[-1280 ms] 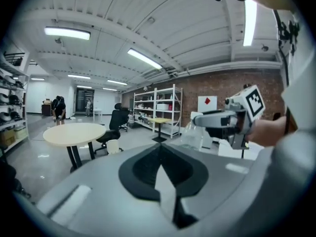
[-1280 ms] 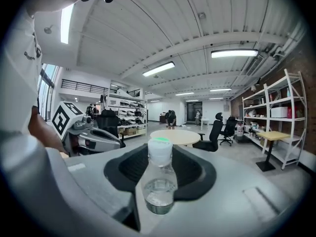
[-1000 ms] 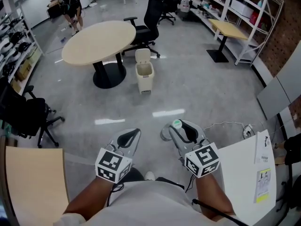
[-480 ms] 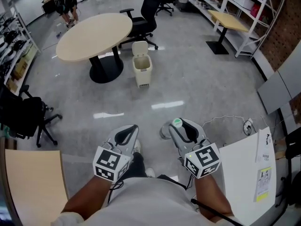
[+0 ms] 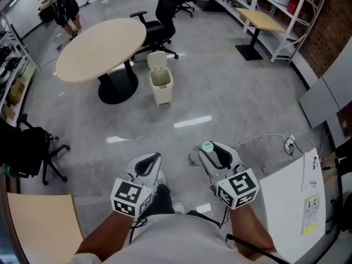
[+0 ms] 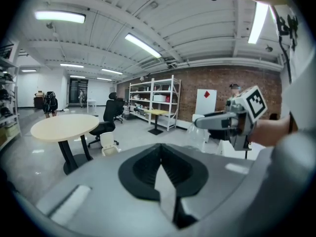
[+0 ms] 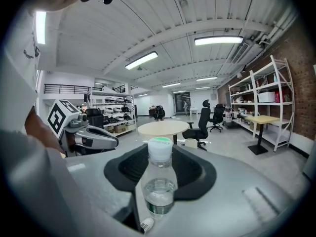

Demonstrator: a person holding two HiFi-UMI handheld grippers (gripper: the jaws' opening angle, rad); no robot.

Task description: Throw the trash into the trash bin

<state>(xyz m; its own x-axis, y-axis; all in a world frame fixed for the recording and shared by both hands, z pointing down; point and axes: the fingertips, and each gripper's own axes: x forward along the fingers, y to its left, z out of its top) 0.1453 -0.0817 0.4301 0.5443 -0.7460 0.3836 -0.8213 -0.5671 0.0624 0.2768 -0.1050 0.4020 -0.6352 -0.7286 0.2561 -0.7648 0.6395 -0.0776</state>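
Between my right gripper's [image 7: 159, 158] jaws stands a clear plastic bottle [image 7: 159, 184], upright, clamped at its body. Its green and white cap [image 7: 160, 149] rises past the jaw tips, and a little water sits inside. From the head view, that cap [image 5: 207, 146] points ahead over the grey floor [image 5: 220, 103].

On the left gripper [image 6: 160, 154], my jaws are closed together and the black pads meet along one seam. A pale sliver shows at the near end of that seam; I cannot tell whether it is a thing held. Both grippers are level with each other, near but apart, each carrying its marker cube [image 5: 132, 197].

Ahead of both, well apart from the jaws, the cream trash bin [image 5: 160, 87] stands on the floor with its lid raised. It is just beside the round table [image 5: 102, 48] and near a black office chair [image 5: 159, 23]. A white board [image 5: 289, 213] stands at my right.
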